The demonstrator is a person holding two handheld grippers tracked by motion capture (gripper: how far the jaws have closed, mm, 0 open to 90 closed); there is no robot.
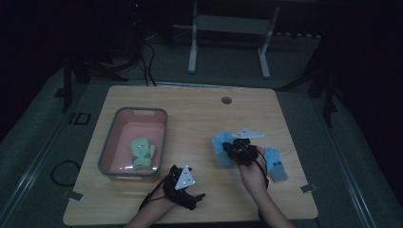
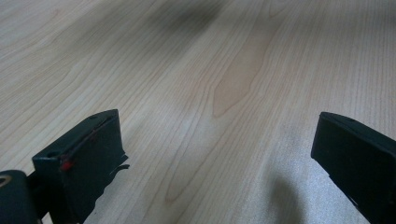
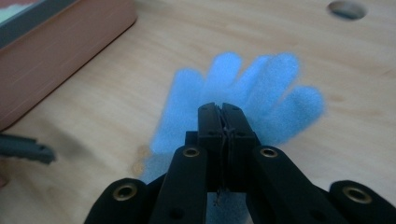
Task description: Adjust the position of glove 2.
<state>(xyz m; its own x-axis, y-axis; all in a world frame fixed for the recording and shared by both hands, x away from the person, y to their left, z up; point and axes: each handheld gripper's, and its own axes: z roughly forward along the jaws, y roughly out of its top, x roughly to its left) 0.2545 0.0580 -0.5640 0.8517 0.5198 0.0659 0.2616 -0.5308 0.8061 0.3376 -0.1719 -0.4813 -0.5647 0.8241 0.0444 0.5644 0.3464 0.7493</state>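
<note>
A light blue glove (image 1: 221, 145) lies with its fingers spread on the wooden table (image 1: 190, 118), right of the middle. My right gripper (image 1: 232, 148) is over its cuff end, jaws shut on the cuff. In the right gripper view the closed jaws (image 3: 223, 111) cover the cuff and the blue glove (image 3: 252, 88) fans out beyond them. A second blue glove (image 1: 276, 164) lies just right of that hand. My left gripper (image 1: 196, 198) rests near the front edge. Its jaws stand wide open over bare wood (image 2: 217, 126).
A pink bin with a grey rim (image 1: 140, 110) stands at the left and holds a green glove (image 1: 142, 152). Its pink wall (image 3: 60, 51) is close by in the right gripper view. A round cable hole (image 1: 226, 100) sits near the far edge.
</note>
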